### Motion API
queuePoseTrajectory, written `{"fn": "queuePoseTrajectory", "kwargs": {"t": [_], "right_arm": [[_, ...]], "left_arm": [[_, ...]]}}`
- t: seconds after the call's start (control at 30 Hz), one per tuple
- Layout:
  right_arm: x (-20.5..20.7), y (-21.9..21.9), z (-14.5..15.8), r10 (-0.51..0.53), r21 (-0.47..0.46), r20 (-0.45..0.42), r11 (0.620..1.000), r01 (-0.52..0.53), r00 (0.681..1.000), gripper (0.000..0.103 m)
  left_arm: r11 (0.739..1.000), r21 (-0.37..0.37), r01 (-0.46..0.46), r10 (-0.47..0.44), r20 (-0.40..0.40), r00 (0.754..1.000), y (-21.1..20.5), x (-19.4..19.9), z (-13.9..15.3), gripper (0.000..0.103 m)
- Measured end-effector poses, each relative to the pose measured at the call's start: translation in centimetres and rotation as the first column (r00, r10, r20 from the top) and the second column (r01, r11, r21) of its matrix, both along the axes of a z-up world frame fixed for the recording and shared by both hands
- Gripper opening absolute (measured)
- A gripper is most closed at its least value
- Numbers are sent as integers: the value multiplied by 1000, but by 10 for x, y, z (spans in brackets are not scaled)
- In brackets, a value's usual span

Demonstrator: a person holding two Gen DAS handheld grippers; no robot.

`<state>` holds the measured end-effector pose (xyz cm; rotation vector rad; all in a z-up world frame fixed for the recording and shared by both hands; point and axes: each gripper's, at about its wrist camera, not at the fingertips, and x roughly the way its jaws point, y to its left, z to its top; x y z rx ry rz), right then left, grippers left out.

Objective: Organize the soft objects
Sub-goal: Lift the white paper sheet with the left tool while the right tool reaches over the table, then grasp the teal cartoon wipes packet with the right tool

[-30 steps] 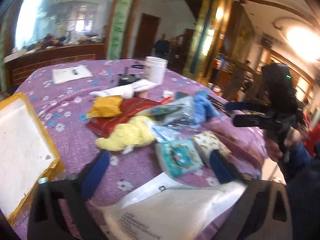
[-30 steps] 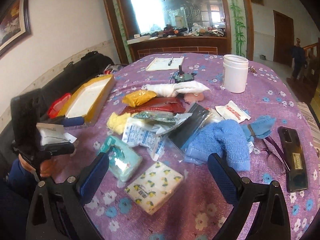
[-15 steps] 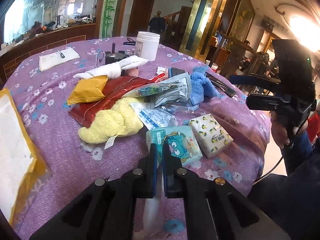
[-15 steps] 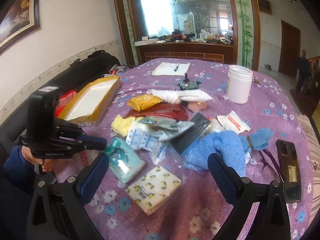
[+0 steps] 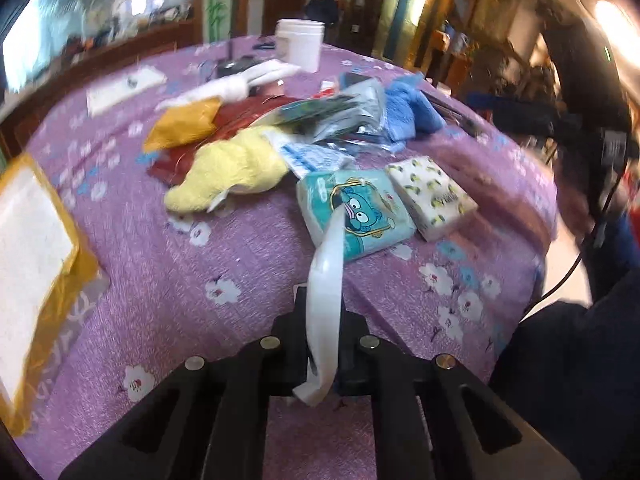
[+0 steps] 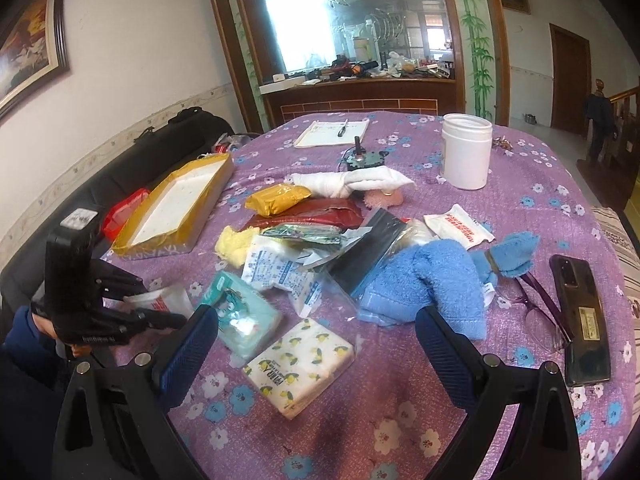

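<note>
Left wrist view: I see my left gripper (image 5: 320, 320) clamped on a thin white plastic packet (image 5: 325, 292); the film stands edge-on between the pads and runs up in front of the teal cartoon-printed tissue pack (image 5: 356, 210).
Left jaws: they have just closed, and the packet's edge is pinched between them.
Right wrist view: my right gripper (image 6: 316, 344) hangs with fingers wide apart and nothing between them, over the lemon-printed white tissue pack (image 6: 300, 364).
Where the packet is: near the table's edge on the purple flowered tablecloth (image 5: 168, 288), just beside the teal pack; the right wrist view shows it white with red print (image 6: 160, 302) by my left jaws.
Handling, packet: I judge it very light, limp and slick; it will fold and dangle, so a firm pinch well in from the edge suits it.
Handling, rest of pile: the fluffy yellow cloth (image 5: 232, 170) and folded blue towel (image 6: 420, 284) look soft and floppy; I would grab a bunched fold. The tissue packs look squashy; across the short sides.
Likely place to put it: the yellow-rimmed shallow tray with white base (image 6: 176, 208), though I cannot be sure.
Risk: film slipping out.
</note>
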<state>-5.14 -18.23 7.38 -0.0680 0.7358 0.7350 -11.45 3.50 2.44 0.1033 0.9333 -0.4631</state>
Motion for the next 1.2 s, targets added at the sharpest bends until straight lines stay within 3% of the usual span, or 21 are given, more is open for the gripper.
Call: {"fn": "queuePoseTrajectory", "kwargs": {"t": [0.13, 0.23, 0.47, 0.7, 0.73, 0.77, 0.8, 0.97, 1.2], "right_arm": [[-3, 16, -1, 67, -39, -6, 997, -67, 998, 101], [-7, 42, -4, 186, -110, -11, 976, -186, 983, 101], [-10, 110, -26, 440, -339, -56, 836, -432, 896, 101], [12, 134, -49, 501, -411, -157, 751, -517, 851, 100], [13, 138, -53, 501, -413, -178, 743, -526, 847, 97], [12, 140, -57, 497, -412, -201, 738, -534, 844, 79], [15, 143, -60, 490, -418, -213, 736, -533, 845, 66], [14, 137, -55, 427, -382, -199, 795, -471, 882, 63], [22, 114, -16, 317, -235, -150, 909, -345, 936, 62]], "left_arm": [[999, -35, -26, 27, 41, 999, 2, 4, 10, 8], [995, -92, -45, 53, 86, 995, 12, 5, 23, 8], [982, -157, -109, 128, 113, 985, 29, 8, 33, 8], [976, -180, -122, 146, 128, 981, 37, -2, 35, 8], [976, -181, -125, 149, 127, 981, 38, -2, 35, 8], [975, -184, -126, 151, 127, 980, 39, -2, 35, 8], [974, -187, -128, 153, 127, 980, 40, -2, 35, 8], [968, -207, -142, 169, 123, 978, 42, 0, 34, 8], [956, -246, -160, 196, 130, 972, 43, 5, 39, 8]]}}
